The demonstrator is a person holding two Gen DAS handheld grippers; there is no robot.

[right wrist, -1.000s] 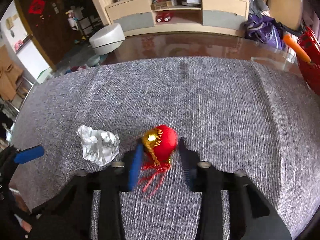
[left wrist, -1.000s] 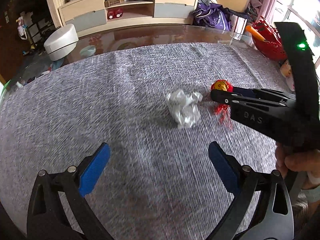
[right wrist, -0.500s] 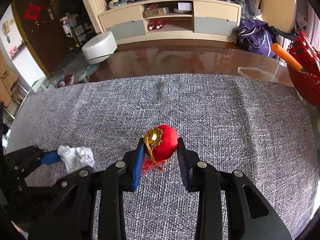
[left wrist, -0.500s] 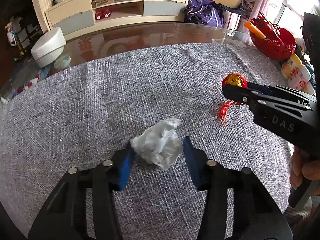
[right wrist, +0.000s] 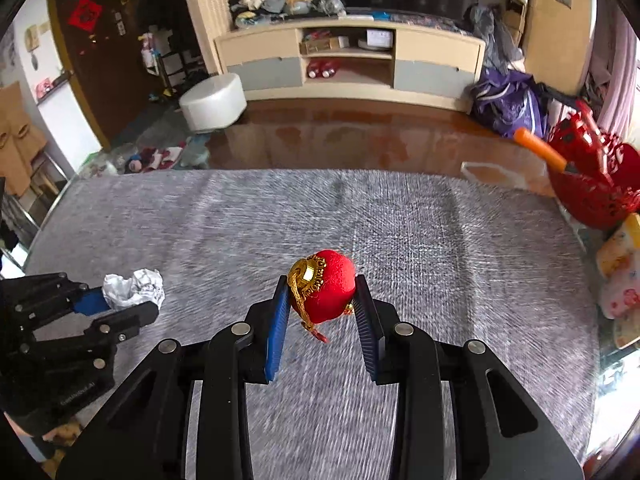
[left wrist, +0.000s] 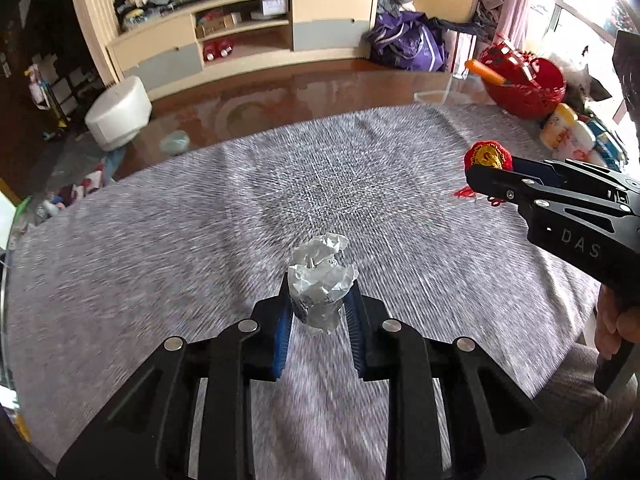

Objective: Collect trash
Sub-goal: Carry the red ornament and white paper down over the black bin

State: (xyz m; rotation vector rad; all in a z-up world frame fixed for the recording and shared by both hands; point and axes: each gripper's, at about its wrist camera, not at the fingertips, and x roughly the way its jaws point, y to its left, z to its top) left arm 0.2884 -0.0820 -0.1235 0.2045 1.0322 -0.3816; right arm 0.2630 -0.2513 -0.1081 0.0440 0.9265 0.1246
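Observation:
My left gripper (left wrist: 318,304) is shut on a crumpled ball of white paper (left wrist: 320,280) and holds it above the grey tablecloth (left wrist: 200,232). The paper also shows in the right wrist view (right wrist: 134,288), between the left gripper's fingers (right wrist: 120,312). My right gripper (right wrist: 322,300) is shut on a red plush ornament with a gold cap and red tassel (right wrist: 326,286), lifted off the cloth. In the left wrist view the right gripper (left wrist: 490,176) holds the ornament (left wrist: 488,156) at the right.
A red basket with an orange handle (left wrist: 524,80) and several bottles and packets (left wrist: 568,132) stand at the table's far right. Beyond the cloth lies the bare glass tabletop (right wrist: 360,144). A white round stool (right wrist: 212,100) and a TV cabinet (right wrist: 348,64) stand behind.
My left gripper moved onto the paper ball, closed on it and lifted it. My right gripper tightened on the red ornament and raised it off the cloth.

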